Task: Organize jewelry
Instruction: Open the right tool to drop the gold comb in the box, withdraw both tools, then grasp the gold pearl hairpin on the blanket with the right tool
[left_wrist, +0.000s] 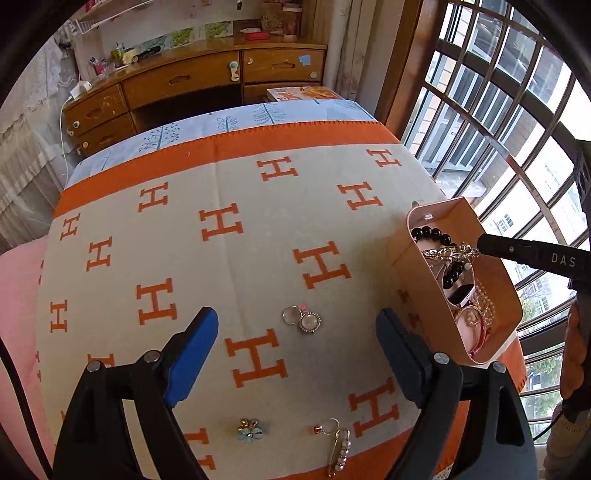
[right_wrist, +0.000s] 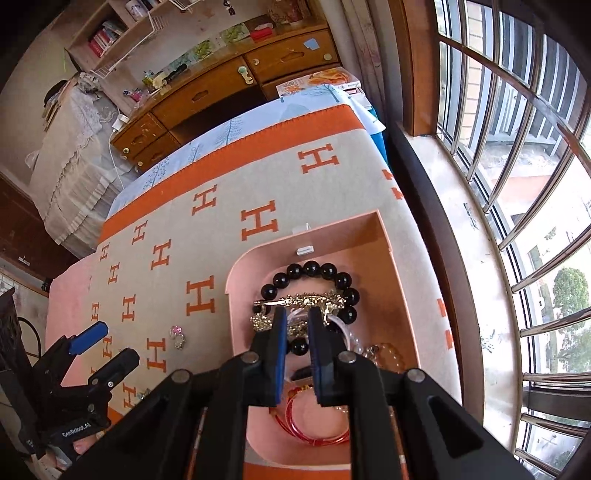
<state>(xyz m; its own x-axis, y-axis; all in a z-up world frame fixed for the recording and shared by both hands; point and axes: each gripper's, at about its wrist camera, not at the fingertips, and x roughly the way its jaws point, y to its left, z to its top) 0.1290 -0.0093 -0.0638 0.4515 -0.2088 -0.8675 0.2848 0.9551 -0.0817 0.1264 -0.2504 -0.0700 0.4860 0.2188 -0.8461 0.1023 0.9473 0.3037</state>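
Note:
An open pink jewelry box (right_wrist: 236, 273) sits on the orange-and-cream H-patterned blanket (left_wrist: 236, 258), near its right edge. Inside lie a black bead bracelet (right_wrist: 312, 269), red bangles (right_wrist: 317, 428) and other pieces. My right gripper (right_wrist: 297, 317) hangs over the box, shut on a gold chain bracelet (right_wrist: 306, 301) that dangles from its tips (left_wrist: 450, 253). My left gripper (left_wrist: 295, 317) stands open above the blanket. Two rings (left_wrist: 302, 319) lie below its gap. Closer to me are a flower brooch (left_wrist: 249, 430) and a pearl safety pin (left_wrist: 340, 450).
A wooden desk (left_wrist: 207, 77) with drawers stands beyond the bed's far end. A barred window (right_wrist: 517, 184) and its sill run along the right, close to the box. Pink bedding (left_wrist: 18, 295) shows at the left of the blanket.

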